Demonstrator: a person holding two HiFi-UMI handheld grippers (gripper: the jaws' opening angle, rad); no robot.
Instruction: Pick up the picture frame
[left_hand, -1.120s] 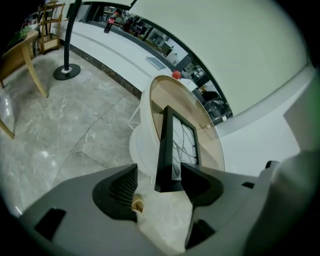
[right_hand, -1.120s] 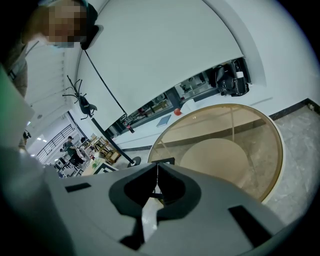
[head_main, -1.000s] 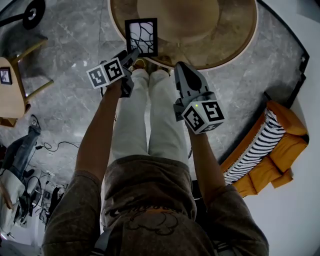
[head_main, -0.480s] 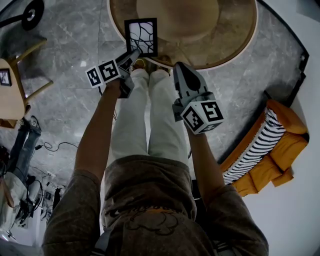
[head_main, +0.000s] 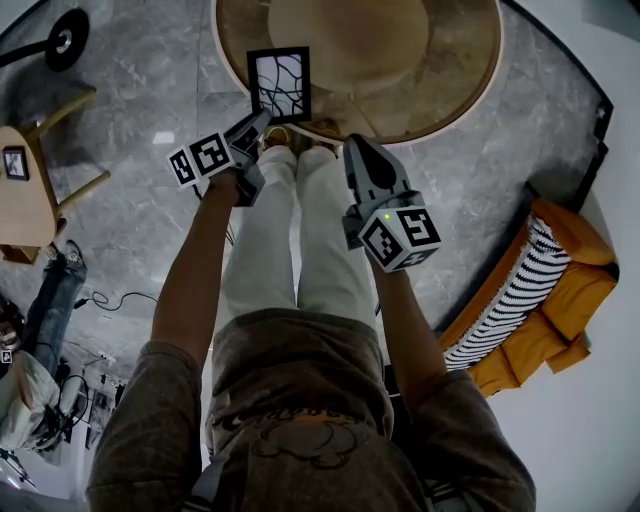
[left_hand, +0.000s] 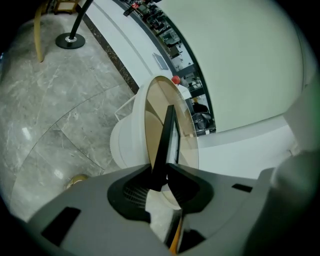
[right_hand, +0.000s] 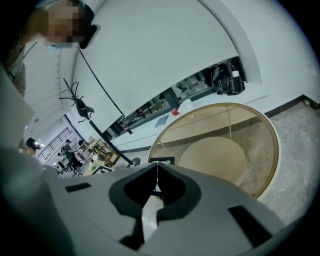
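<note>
Your left gripper has just been closing and pinches the picture frame at the table's edge; hold firmly, lift straight up.

No text can be read; the print on the shirt is illegible.

1. Head view is looking steeply down on the round table from above.
2. Left gripper view is sitting right up against the picture frame, edge-on.
3. Right gripper view is facing the same table and frame from further back.
</note>
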